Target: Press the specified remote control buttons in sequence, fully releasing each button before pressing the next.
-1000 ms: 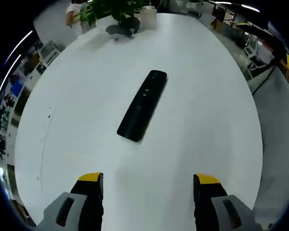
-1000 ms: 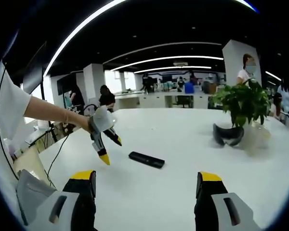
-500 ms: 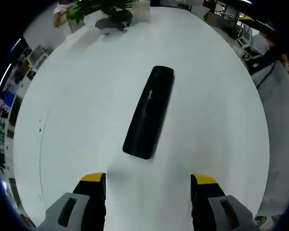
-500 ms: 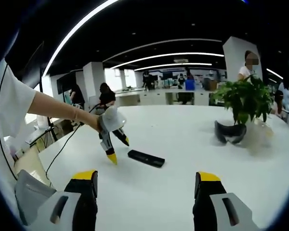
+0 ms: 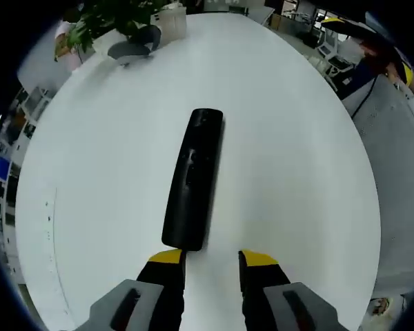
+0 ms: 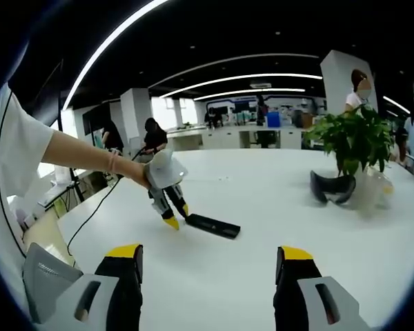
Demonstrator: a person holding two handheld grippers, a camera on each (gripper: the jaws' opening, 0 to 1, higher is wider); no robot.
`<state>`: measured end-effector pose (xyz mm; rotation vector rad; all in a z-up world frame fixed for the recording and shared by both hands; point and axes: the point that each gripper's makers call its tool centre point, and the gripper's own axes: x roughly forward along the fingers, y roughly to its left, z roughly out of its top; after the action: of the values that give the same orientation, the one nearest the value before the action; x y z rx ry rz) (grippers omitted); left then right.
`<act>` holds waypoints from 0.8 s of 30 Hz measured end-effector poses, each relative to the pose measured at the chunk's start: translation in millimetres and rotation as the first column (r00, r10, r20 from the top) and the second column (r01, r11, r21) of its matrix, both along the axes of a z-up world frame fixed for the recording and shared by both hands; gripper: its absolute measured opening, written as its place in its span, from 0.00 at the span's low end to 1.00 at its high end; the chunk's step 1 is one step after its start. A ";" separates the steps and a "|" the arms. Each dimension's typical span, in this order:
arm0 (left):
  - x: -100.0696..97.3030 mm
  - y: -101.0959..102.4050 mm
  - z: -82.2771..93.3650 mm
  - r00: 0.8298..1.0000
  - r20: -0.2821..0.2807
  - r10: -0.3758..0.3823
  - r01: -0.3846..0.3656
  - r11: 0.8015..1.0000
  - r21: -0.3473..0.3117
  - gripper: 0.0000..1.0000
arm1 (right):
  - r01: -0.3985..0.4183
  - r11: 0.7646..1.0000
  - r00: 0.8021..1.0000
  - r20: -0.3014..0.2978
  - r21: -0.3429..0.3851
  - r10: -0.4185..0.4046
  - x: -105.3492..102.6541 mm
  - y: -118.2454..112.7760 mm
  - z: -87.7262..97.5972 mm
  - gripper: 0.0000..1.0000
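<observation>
Jaws narrowed on the left gripper, now down at the remote's near end. First press looks imminent. Right gripper hangs wide, idle.

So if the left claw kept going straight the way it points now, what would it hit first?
Probably the near end of the black remote: the left claw points at it, tips just short of it, though depth is unclear.

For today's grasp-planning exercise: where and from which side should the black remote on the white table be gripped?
Grip the remote across its narrow width at the near end, coming along its length as the left gripper does now. It lies flat, long and slim, so probably only its long side edges fit between the jaws.
</observation>
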<state>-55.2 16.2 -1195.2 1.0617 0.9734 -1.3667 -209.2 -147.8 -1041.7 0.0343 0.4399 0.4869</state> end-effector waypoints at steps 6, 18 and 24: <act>0.1 1.3 -0.6 1.000 0.012 0.001 -0.001 1.000 -0.003 0.00 | 0.007 1.000 1.000 0.003 0.005 -0.007 -1.3 -1.2 0.9 0.77; -2.3 -11.3 2.6 0.996 -0.054 0.068 -0.071 0.996 -0.058 0.19 | 0.023 1.000 1.000 0.003 0.006 -0.023 -0.1 -7.3 0.9 0.77; 2.8 -17.4 5.5 0.994 -0.048 0.103 -0.107 0.990 -0.094 0.32 | 0.027 1.000 1.000 0.003 0.005 -0.027 1.8 -9.7 0.7 0.77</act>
<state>-52.4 -1.3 -1189.7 0.8993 0.9713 -1.3413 -207.5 -157.5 -1041.0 0.0448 0.4349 0.4612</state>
